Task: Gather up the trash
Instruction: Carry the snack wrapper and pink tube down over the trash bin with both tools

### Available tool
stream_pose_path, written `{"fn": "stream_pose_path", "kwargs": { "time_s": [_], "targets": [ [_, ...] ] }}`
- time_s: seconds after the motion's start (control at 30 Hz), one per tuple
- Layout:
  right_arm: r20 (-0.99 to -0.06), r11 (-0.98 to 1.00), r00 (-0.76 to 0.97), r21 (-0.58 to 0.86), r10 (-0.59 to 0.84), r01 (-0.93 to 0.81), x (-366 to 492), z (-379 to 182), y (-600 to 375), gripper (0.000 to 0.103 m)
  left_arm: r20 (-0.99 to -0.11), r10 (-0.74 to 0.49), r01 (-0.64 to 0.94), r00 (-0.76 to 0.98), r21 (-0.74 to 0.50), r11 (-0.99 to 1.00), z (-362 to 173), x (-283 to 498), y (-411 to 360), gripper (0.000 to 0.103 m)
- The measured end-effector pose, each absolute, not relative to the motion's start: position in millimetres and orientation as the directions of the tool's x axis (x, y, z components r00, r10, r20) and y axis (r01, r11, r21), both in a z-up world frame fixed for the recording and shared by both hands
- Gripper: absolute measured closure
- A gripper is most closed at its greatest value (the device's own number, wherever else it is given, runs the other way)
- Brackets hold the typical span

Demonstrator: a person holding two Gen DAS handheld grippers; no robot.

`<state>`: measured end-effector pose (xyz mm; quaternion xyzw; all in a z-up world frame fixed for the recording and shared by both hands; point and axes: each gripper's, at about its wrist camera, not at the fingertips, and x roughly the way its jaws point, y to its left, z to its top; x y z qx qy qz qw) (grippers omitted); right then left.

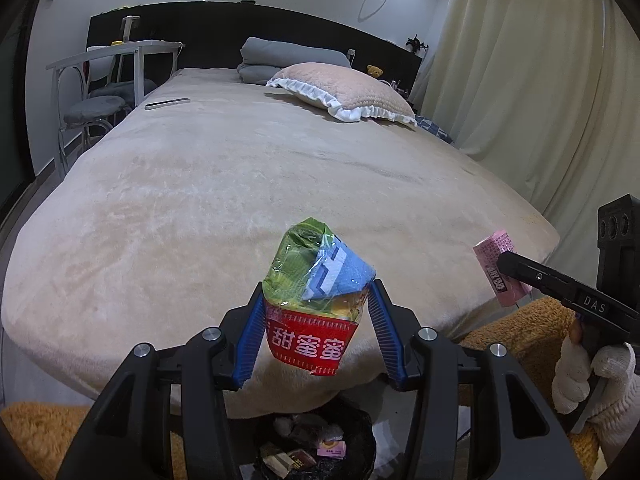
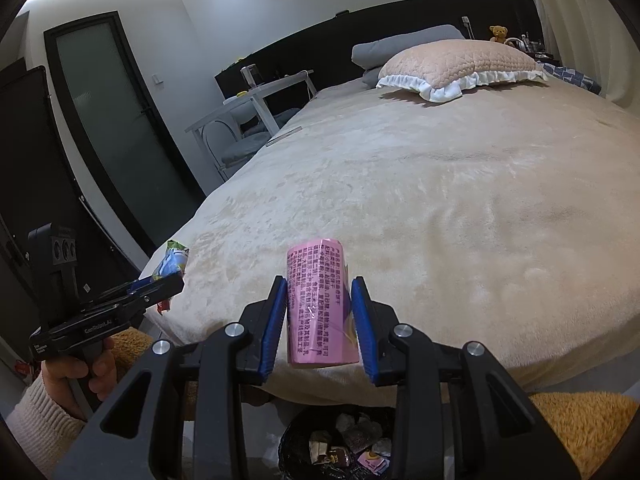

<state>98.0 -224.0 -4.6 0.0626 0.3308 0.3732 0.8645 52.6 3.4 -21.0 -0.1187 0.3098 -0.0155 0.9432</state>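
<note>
My left gripper (image 1: 317, 294) is shut on a crumpled snack wrapper (image 1: 316, 292), green, blue and red with white characters, held above the foot of the bed. My right gripper (image 2: 320, 292) is shut on a pink printed packet (image 2: 320, 304), held upright over the bed's edge. The pink packet also shows in the left wrist view (image 1: 500, 268), and the snack wrapper in the right wrist view (image 2: 173, 260). A black-lined trash bin (image 1: 320, 448) with several wrappers inside stands on the floor below both grippers; it also shows in the right wrist view (image 2: 344, 444).
A beige bed (image 1: 260, 184) fills the view, with a pink frilled pillow (image 1: 344, 90) and folded grey blanket (image 1: 288, 60) at its head. A white strip (image 1: 167, 103) lies near the bed's left edge. A white table and chair (image 1: 100, 92) stand left, curtains (image 1: 540, 80) right, orange rug (image 2: 580, 420) underfoot.
</note>
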Motion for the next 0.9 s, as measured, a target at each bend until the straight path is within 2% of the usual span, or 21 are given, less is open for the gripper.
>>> {"fn": "stream_pose_path", "kwargs": {
  "time_s": [0.33,0.9],
  "targets": [
    [-0.521,0.723,0.525,0.315,0.673,-0.615,51,-8,-236,0.068,-0.581,-0.14,-0.003,0.802,-0.239,0.971,-31,10,-26,0.054],
    [-0.584,0.735,0.489,0.309,0.647,-0.604,17,-22,-242,0.068,-0.672,-0.17,0.012,0.72,-0.234,0.972,-61,8,-49,0.054]
  ]
}}
